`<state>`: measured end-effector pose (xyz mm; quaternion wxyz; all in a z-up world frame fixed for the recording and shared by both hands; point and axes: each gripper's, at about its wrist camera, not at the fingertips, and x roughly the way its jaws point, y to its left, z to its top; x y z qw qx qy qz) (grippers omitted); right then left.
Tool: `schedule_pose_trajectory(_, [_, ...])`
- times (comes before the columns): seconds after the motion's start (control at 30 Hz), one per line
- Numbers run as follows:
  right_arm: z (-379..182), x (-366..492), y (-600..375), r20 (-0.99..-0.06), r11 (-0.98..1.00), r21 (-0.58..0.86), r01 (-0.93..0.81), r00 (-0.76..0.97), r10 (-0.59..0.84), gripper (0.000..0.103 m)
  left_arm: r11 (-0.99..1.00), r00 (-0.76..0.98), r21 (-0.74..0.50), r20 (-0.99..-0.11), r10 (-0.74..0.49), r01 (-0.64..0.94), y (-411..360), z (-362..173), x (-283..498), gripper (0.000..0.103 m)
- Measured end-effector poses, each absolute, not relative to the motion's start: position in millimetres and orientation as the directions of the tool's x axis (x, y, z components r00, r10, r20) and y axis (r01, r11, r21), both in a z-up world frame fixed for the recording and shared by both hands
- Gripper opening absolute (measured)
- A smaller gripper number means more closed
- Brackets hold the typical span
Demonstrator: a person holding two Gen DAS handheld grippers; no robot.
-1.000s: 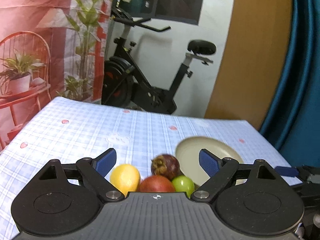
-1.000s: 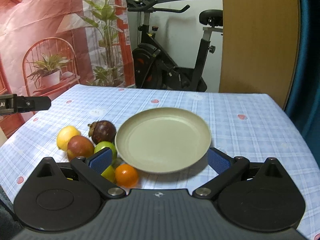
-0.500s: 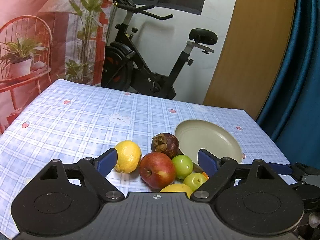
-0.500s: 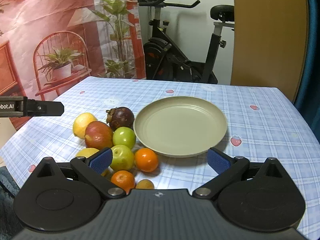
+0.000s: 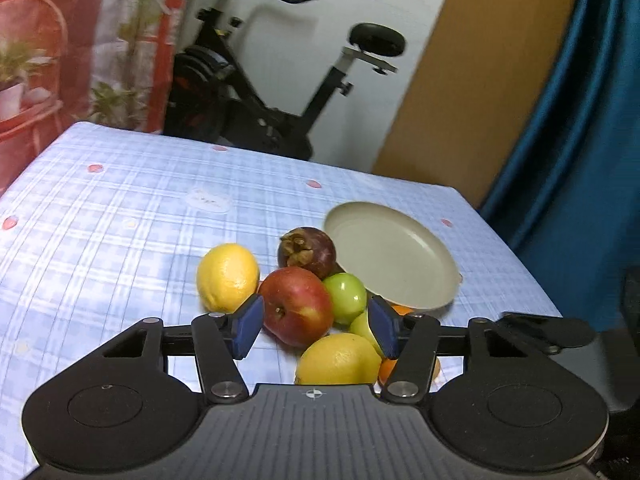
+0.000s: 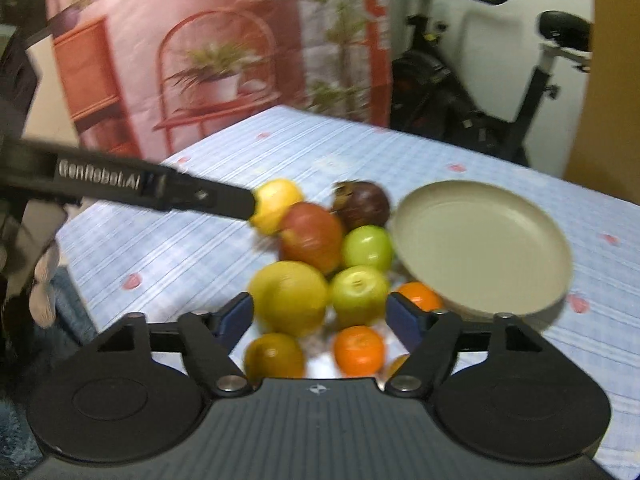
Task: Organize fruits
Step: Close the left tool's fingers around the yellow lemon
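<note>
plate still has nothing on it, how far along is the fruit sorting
Done: nothing yet; the plate is bare. In hand: the left gripper is closing around the red apple, pads not yet touching it; the right gripper is closing over the fruit pile, holding nothing. Left: every fruit, including the lemon, mangosteen and oranges, lies on the tablecloth.

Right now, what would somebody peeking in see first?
A bright pile of fruit on the checked tablecloth: lemons, a red apple, green fruits and oranges. An empty beige plate sits just right of it. Both grippers hover over the pile, jaws closing, gripping nothing.
</note>
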<state>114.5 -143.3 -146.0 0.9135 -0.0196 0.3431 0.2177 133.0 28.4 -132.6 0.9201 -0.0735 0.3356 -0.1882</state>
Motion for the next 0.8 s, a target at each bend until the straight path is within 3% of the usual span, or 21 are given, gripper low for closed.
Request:
schedule_pose_trajectory(0.17, [-155,126,-137,-0.662,0.888,0.178,-0.425,0.616,0.427,0.058,0.891,0.637,-0.313,-0.623,-0.453,0.328,33,-148,148,0.06])
schedule_pose_trajectory(0.43, [-164,135,-134,-0.69,0.886,0.211,-0.414,0.579,0.435,0.058,0.857,0.568,-0.426,-0.644,-0.513,0.29,31,-182,156,0.065])
schedule_pose_trajectory(0.53, [-166,140,-134,-0.694,0.886,0.227,-0.405,0.571,0.439,0.058,0.852,0.556,-0.437,-0.648,-0.52,0.288,30,-189,158,0.066])
schedule_pose_trajectory(0.63, [-168,143,-133,-0.699,0.884,0.229,-0.407,0.563,0.44,0.059,0.83,0.545,-0.475,-0.631,-0.552,0.292,31,-193,160,0.073])
schedule_pose_trajectory(0.8, [-170,145,-133,-0.692,0.885,0.244,-0.397,0.568,0.445,0.06,0.823,0.531,-0.479,-0.632,-0.565,0.306,25,-197,162,0.074])
